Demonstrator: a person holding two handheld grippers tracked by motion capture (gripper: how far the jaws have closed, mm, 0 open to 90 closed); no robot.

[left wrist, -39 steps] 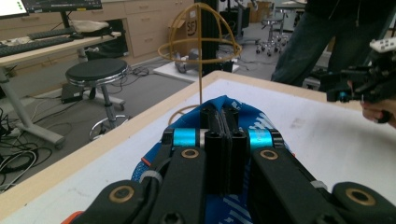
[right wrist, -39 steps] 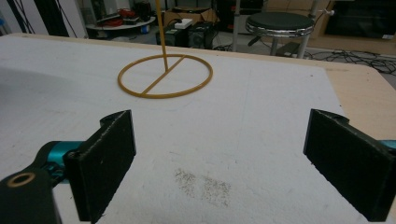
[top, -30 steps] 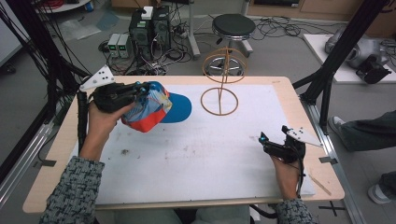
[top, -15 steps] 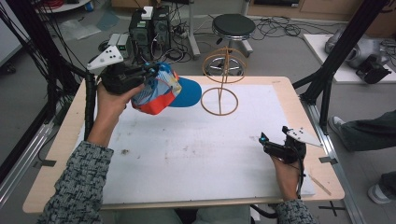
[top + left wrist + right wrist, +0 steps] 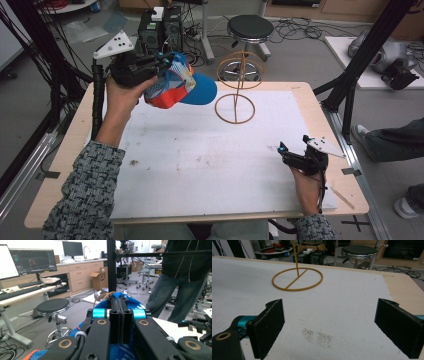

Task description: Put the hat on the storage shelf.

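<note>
A cap (image 5: 175, 85) with a blue brim and a red, patterned crown hangs in the air over the table's far left. My left gripper (image 5: 164, 64) is shut on it. In the left gripper view the jaws are pressed together on the blue cloth of the cap (image 5: 133, 301). A golden wire stand (image 5: 238, 80) stands at the far middle of the table, just right of the brim; its ring base (image 5: 297, 278) lies flat on the mat. My right gripper (image 5: 283, 149) rests near the front right, with its jaws wide apart and nothing between them (image 5: 332, 322).
A white mat (image 5: 200, 155) covers the wooden table (image 5: 330, 150). A black stool (image 5: 250, 25) and cables sit on the floor beyond the far edge. Black frame posts (image 5: 350, 80) flank the table. A person's legs (image 5: 395, 140) are at the right side.
My left hand has lifted the cap higher and carried it farther away and to the right, closer to the wire stand. The right gripper has stayed still and open.
</note>
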